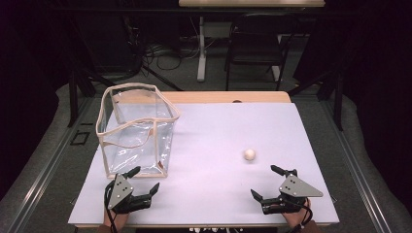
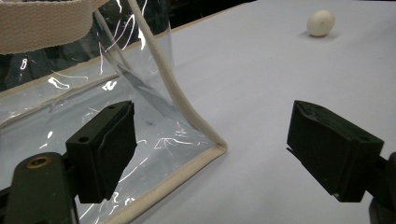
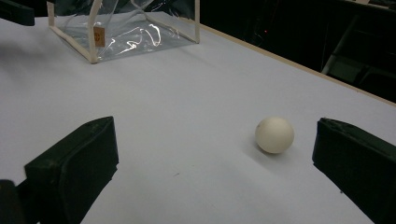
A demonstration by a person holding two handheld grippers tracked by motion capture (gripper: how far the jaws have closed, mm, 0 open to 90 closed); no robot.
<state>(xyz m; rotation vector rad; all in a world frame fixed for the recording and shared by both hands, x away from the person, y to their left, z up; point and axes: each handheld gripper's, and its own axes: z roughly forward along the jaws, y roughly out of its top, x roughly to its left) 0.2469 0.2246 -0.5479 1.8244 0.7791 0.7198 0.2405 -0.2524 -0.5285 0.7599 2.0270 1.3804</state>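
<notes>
I spot a small orange tag on the clear bag in my right gripper view, its writing too small to read. The bag stands at the desk's left. The white ball lies just ahead of my right gripper, jaws spread wide, holding nothing. My left gripper gapes empty beside the bag's near corner, and the left gripper view cuts off the bag's top.
</notes>
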